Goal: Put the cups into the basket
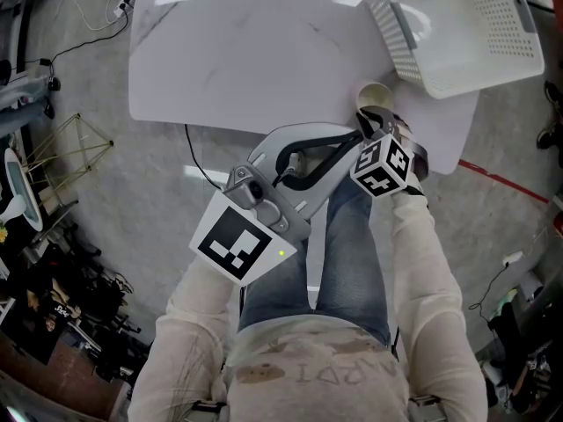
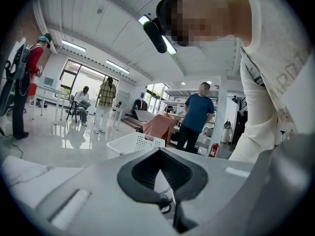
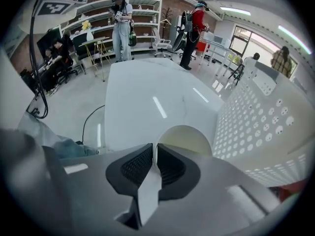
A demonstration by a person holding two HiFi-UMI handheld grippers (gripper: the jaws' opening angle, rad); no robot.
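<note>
A pale paper cup [image 1: 374, 93] is at the near right edge of the white table [image 1: 246, 60], just in front of the white perforated basket [image 1: 393, 33]. My right gripper [image 1: 371, 117] is shut on the cup's rim. In the right gripper view the rim is pinched between the dark pads [image 3: 138, 166], the cup's mouth [image 3: 184, 139] faces the camera and the basket wall [image 3: 256, 117] stands close on the right. My left gripper [image 1: 352, 139] hangs over the person's lap with nothing in it, its jaws together; its own view shows the gripper [image 2: 160, 154] and the basket [image 2: 133, 144] beyond.
A rounded white shape [image 1: 413, 20] lies inside the basket, perhaps another cup. A black cable [image 1: 198, 161] runs under the table. A wire stand [image 1: 66, 152] and clutter are on the floor at left. Several people stand in the room behind.
</note>
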